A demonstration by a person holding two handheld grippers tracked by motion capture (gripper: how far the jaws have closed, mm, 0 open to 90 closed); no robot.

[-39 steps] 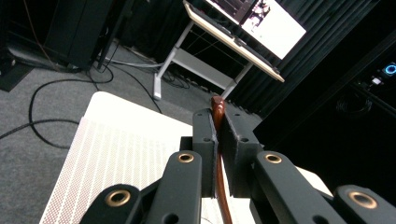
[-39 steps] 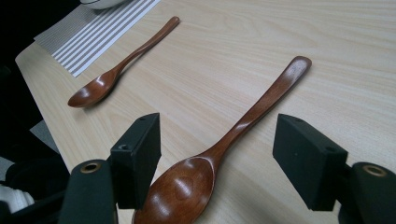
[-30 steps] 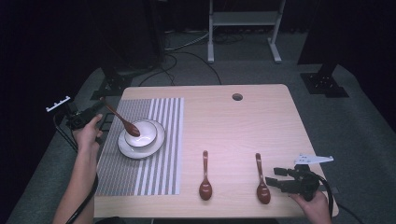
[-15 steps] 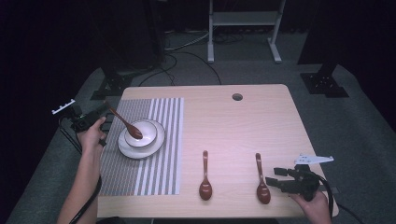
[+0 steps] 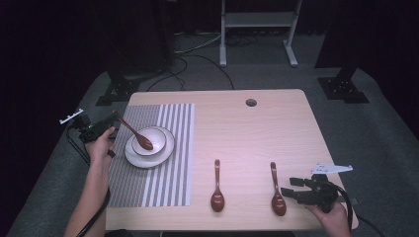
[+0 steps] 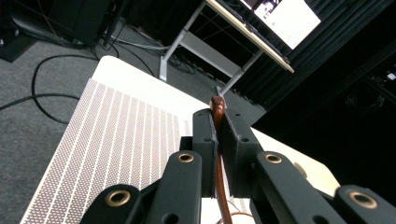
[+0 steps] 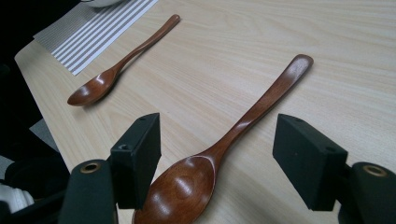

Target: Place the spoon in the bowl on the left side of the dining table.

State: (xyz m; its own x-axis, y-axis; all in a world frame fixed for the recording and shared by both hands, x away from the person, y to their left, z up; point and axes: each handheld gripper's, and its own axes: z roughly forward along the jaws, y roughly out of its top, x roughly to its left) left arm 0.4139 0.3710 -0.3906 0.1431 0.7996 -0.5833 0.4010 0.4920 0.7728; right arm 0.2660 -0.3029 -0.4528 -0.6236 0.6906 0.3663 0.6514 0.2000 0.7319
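Left tool (image 5: pixel 112 124) pinches a wooden spoon (image 5: pixel 134 133) over a bowl (image 5: pixel 157 140); right tool (image 5: pixel 292 186) waits spread beside another spoon.

High view: at left of frame, the held spoon slants from the left tool down into the white bowl, which sits on a plate (image 5: pixel 148 159) on the striped mat (image 5: pixel 168 182). At lower right, the right tool lies level, its jaws apart by the right spoon (image 5: pixel 275 190); a middle spoon (image 5: pixel 217 186) lies well apart on the tabletop (image 5: pixel 247 128). Left gripper view: the left tool (image 6: pixel 219 119) is pressed together on the spoon handle (image 6: pixel 217 105), mat (image 6: pixel 107 140) at left. Right gripper view: the right tool (image 7: pixel 217 158) stands spread, the right spoon's (image 7: pixel 233 135) bowl between the jaws, untouched; the middle spoon (image 7: pixel 121 63) lies upper left.
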